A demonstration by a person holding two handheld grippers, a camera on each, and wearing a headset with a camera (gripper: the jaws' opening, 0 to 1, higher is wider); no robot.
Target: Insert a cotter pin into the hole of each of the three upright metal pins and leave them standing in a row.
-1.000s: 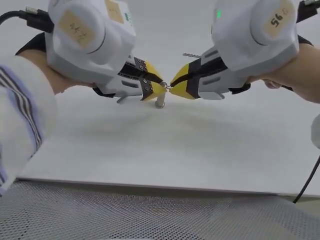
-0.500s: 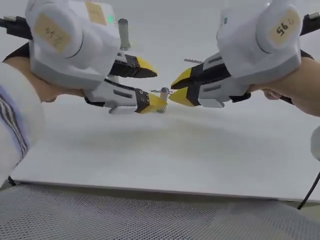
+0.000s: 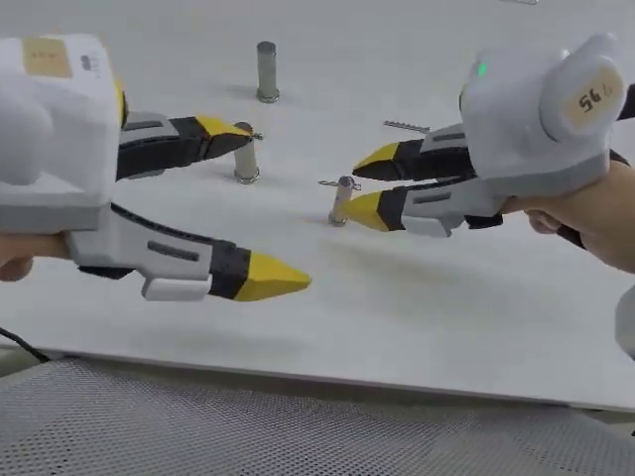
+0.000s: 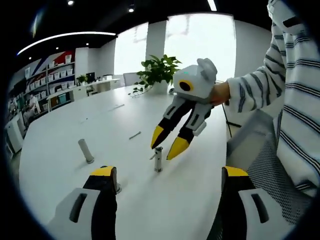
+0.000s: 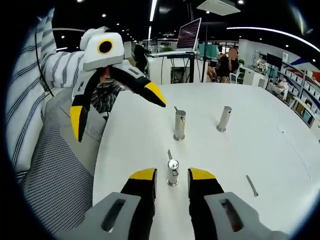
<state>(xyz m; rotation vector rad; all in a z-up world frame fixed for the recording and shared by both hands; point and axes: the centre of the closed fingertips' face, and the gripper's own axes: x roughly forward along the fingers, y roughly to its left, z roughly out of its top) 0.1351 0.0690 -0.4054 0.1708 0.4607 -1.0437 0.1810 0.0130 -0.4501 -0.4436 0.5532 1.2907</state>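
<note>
Three upright metal pins stand on the white table. The nearest pin [image 3: 340, 202] [image 5: 173, 169] has a cotter pin [image 3: 338, 183] through its top. My right gripper [image 3: 351, 190] [image 5: 172, 175] is open, one jaw on each side of this pin, not touching it. The middle pin [image 3: 246, 157] [image 5: 179, 125] also carries a cotter pin at its top. The far pin [image 3: 266, 71] [image 5: 224, 119] is bare. My left gripper [image 3: 279, 210] [image 4: 169, 172] is wide open and empty, back from the pins on the left. A loose cotter pin [image 3: 407, 126] [image 5: 252, 185] lies flat.
The white table [image 3: 446, 297] ends in a near edge over grey mesh [image 3: 248, 426]. A striped sleeve [image 4: 295, 90] sits behind the right gripper [image 4: 166, 148]. Office shelves, a plant and people are far behind.
Both grippers, shut at the nearest pin a second ago, have opened. The left one drew back to the left. The cotter pin stays in the nearest pin.
</note>
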